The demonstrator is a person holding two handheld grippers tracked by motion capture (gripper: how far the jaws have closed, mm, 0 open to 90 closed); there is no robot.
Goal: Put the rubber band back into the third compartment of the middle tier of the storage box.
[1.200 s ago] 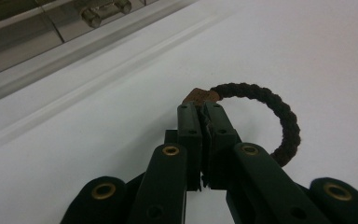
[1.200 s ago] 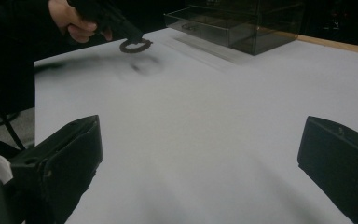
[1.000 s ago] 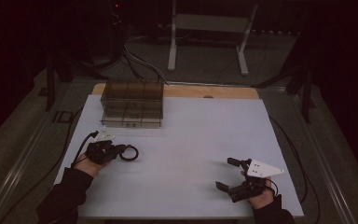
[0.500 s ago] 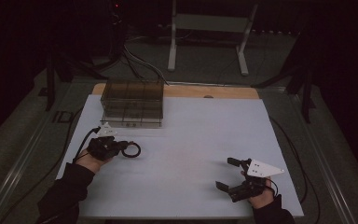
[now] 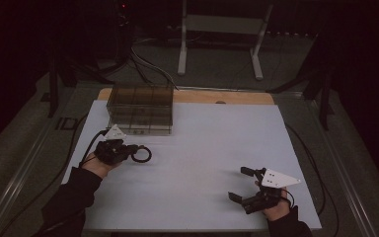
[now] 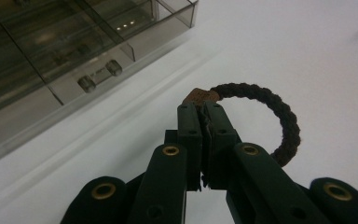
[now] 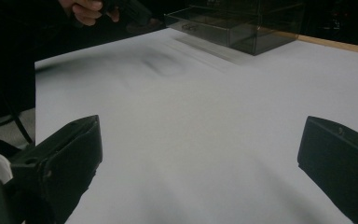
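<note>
A dark braided hair tie (image 6: pixel 279 116) with a small brown tag hangs in a ring from my left gripper (image 6: pixel 200 109), whose jaws are shut on it at the tag. In the high view the left gripper (image 5: pixel 131 150) hovers at the table's left, just in front of a smoky clear drawer box (image 5: pixel 140 108), with the hair tie (image 5: pixel 141 155) sticking out to the right. The drawer box (image 6: pixel 74 42) shows a small two-knob handle on its front. My right gripper (image 5: pixel 239 183) rests near the front right of the white table (image 5: pixel 212 138), jaws wide apart with nothing between them.
The drawer box (image 7: pixel 242 23) stands at the back left of the table. A wooden strip (image 5: pixel 227 96) runs along the table's far edge. Cables trail off both sides, and a white stand (image 5: pixel 217 29) is on the floor beyond.
The left hand with the hair tie has shifted slightly up and toward the drawer box. The right gripper has stayed put.
</note>
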